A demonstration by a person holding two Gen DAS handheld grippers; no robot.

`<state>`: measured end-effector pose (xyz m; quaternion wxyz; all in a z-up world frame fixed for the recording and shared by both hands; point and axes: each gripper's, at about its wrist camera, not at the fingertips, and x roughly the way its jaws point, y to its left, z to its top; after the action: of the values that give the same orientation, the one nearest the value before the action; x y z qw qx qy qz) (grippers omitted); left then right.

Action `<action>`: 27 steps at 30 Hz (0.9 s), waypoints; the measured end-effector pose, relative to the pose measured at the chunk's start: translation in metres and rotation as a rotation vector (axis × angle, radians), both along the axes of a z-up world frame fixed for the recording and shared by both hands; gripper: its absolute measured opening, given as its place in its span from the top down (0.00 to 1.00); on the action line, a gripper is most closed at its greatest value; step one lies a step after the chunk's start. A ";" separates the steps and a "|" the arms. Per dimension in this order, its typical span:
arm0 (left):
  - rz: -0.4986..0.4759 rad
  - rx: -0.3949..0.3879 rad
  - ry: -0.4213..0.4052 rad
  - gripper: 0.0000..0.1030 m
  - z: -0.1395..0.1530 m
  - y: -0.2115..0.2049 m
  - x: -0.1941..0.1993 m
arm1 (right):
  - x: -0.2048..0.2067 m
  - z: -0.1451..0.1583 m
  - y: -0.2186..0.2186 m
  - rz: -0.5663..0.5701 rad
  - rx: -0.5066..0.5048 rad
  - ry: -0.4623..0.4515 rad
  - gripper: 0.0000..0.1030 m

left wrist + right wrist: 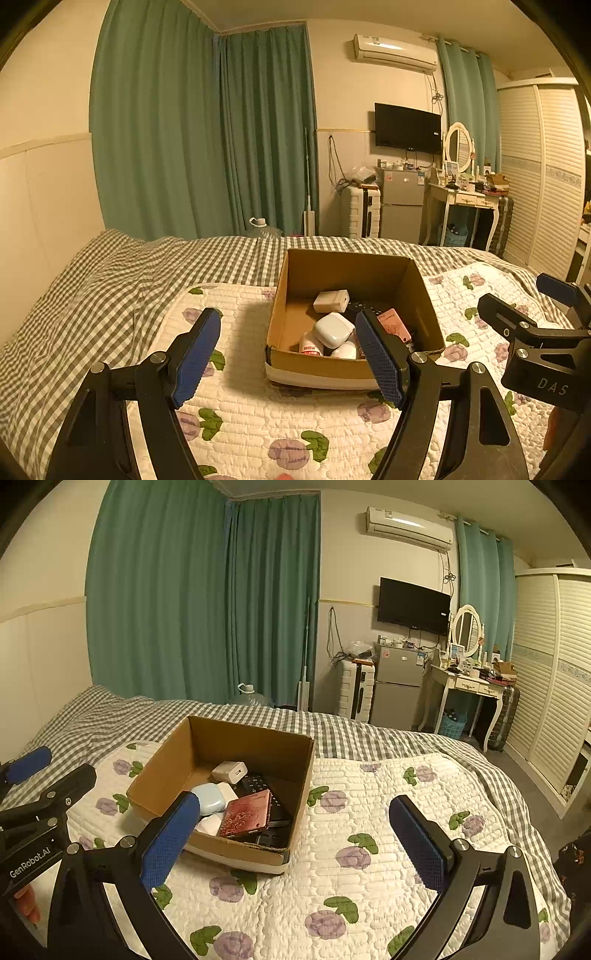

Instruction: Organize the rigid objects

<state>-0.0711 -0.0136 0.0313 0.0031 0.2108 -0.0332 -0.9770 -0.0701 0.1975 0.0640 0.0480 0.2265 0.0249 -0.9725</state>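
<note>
An open cardboard box (295, 280) (155, 775) sits on the quilted floral bedspread. Inside lie a white charger (331, 300) (229, 771), a white earbud case (333, 329), which looks pale blue in the right wrist view (208, 798), a red patterned case (245, 814) (393, 323), a black remote (258, 783) and small white bottles (312, 345). My left gripper (295, 356) is open and empty, just in front of the box. My right gripper (295, 840) is open and empty, to the box's right front. Each gripper shows at the edge of the other's view.
The quilt (369, 849) lies over a grey checked sheet (110, 266). Green curtains (184, 129) hang behind the bed. A suitcase (356, 690), small fridge (399, 686), dressing table (469, 686) and wardrobe (554, 672) stand at the far right.
</note>
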 end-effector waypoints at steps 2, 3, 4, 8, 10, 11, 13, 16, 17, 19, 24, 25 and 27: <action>0.002 0.000 0.000 0.24 0.000 0.000 0.000 | 0.000 -0.001 -0.001 -0.008 0.016 -0.001 0.00; 0.001 -0.001 0.001 0.24 0.000 0.000 0.000 | -0.001 -0.001 -0.002 -0.010 0.022 -0.003 0.00; 0.002 -0.004 0.002 0.24 0.000 0.000 0.000 | -0.001 -0.001 -0.002 -0.011 0.024 -0.005 0.00; 0.000 -0.009 0.007 0.24 -0.001 0.001 0.001 | -0.002 -0.002 -0.003 -0.013 0.024 -0.015 0.00; 0.000 -0.006 0.009 0.24 -0.001 0.001 0.002 | -0.002 -0.002 -0.003 -0.014 0.026 -0.010 0.00; 0.003 -0.005 0.008 0.24 -0.001 0.001 0.001 | -0.001 -0.001 -0.004 -0.014 0.026 -0.008 0.00; 0.000 -0.004 0.007 0.24 -0.001 0.001 0.002 | -0.002 -0.001 -0.004 -0.014 0.025 -0.009 0.00; -0.001 -0.005 0.009 0.24 -0.001 0.001 0.002 | -0.002 -0.001 -0.004 -0.016 0.023 -0.012 0.00; -0.003 -0.003 0.009 0.24 -0.001 0.001 0.002 | -0.002 -0.001 -0.004 -0.016 0.023 -0.013 0.00; 0.001 -0.004 0.009 0.24 -0.001 0.001 0.002 | -0.003 -0.002 -0.005 -0.017 0.026 -0.019 0.00; 0.003 0.000 0.006 0.24 -0.001 0.001 0.002 | -0.002 -0.002 -0.004 -0.019 0.023 -0.014 0.00; 0.004 0.000 0.007 0.24 -0.001 0.000 0.002 | -0.002 -0.001 -0.004 -0.019 0.023 -0.013 0.00; 0.005 -0.001 0.004 0.24 -0.001 0.001 0.002 | -0.002 -0.002 -0.004 -0.017 0.024 -0.015 0.00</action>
<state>-0.0692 -0.0129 0.0300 0.0058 0.2090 -0.0331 -0.9773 -0.0724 0.1934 0.0621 0.0373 0.2344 0.0343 -0.9708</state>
